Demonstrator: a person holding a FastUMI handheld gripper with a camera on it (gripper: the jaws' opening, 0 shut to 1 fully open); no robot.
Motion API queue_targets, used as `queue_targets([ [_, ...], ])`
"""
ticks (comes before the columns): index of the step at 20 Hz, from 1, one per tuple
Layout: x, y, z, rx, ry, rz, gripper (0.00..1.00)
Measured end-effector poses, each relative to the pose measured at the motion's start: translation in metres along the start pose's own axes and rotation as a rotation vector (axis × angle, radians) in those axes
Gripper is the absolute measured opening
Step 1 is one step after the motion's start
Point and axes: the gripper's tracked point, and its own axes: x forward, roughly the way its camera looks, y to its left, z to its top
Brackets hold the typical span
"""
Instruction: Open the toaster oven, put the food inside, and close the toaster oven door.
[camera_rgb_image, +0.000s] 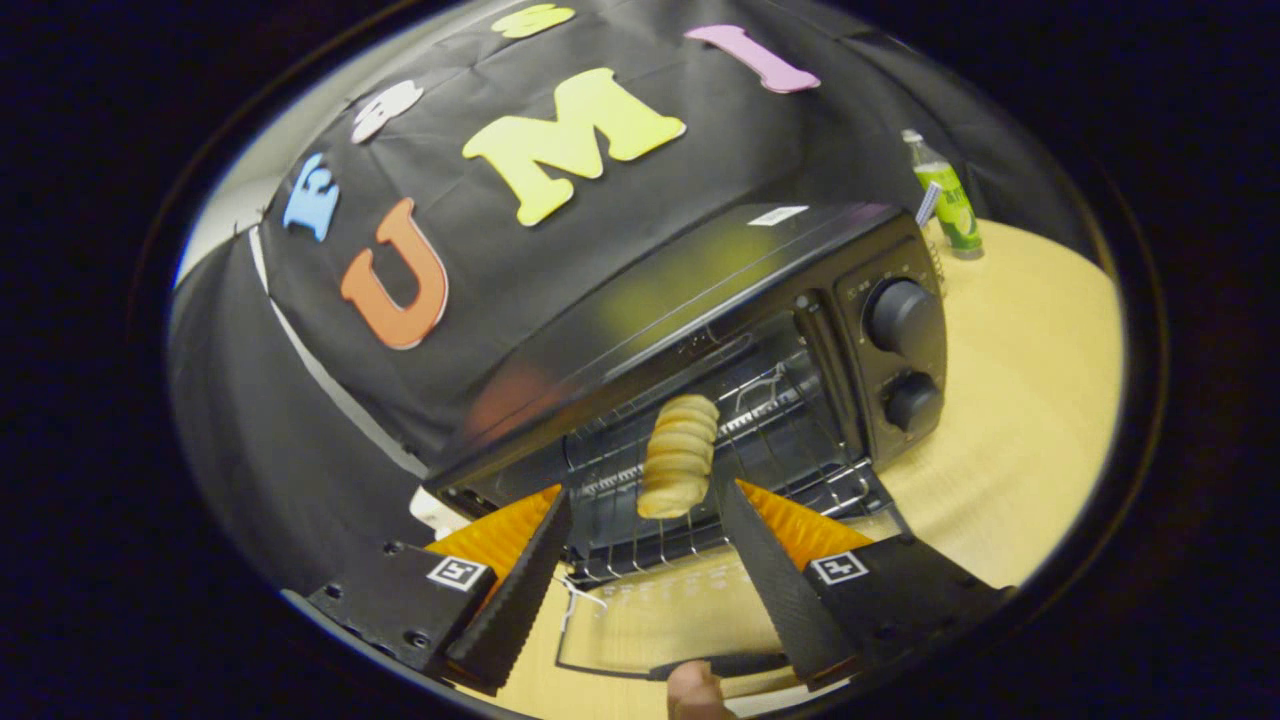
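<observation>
The toaster oven (700, 330) stands open on the wooden table (1030, 400). Its glass door (640, 620) lies flat and low, near the gripper (645, 505). The bread roll (680, 455) sits on the wire rack (760, 450) just inside the oven's mouth. It is long and bumpy and looks like it lies on the front part of the rack.

The gripper's two fingers are spread wide. The roll is between them and a little ahead of the tips, and neither finger seems to touch it. So the gripper holds nothing.

What could go wrong? The roll seems close to the front of the rack. If a finger bumps it while backing out, it could roll off onto the door or the table. If the roll sticks out too far, the door might squash it or not shut all the way. The door also lies right under the fingers, so lifting it calls for getting under its handle (720, 665) first. A fingertip (692, 690) of a person shows right by that handle, at the near edge.

A green bottle (948, 200) stands far off on the right, beyond the oven. It is well apart from the door. Two knobs (905, 350) sit on the oven's right side and are not in the way.
</observation>
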Motion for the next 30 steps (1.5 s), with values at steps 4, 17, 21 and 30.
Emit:
queue_targets([
  [4,-0.034,-0.004,-0.013,-0.297,-0.059,-0.108,1.0],
  [17,-0.068,-0.022,-0.138,-0.407,0.124,-0.206,1.0],
  [21,-0.058,-0.033,-0.152,-0.42,0.171,-0.247,1.0],
  [30,-0.051,-0.039,-0.153,-0.432,0.202,-0.293,1.0],
])
